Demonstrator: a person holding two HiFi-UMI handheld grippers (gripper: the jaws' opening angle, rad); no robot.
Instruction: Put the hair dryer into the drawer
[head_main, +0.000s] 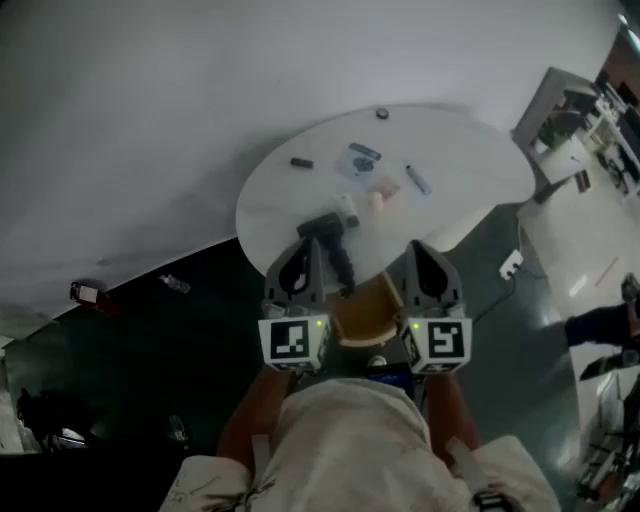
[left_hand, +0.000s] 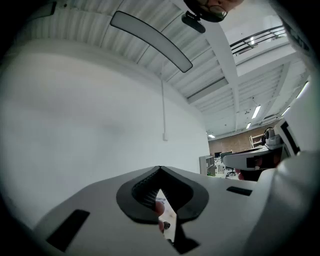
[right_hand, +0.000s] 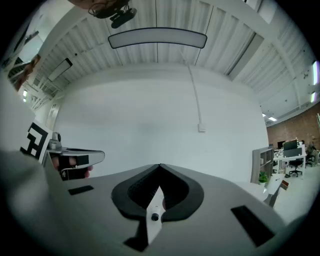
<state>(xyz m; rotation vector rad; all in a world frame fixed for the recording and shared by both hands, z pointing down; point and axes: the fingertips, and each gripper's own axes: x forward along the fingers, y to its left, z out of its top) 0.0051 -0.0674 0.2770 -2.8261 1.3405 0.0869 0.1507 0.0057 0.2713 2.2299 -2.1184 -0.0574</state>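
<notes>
Two hand-held tools, the grey left gripper and the grey right gripper, hung level and side by side just short of the round white surface. Looked like a ready pose to me, nothing started yet. The black corded hair dryer lay untouched near the surface's front edge, just ahead of the left one. Both sets of fingers were clenched tip to tip on nothing. Couldn't spot the drawer for sure.
</notes>
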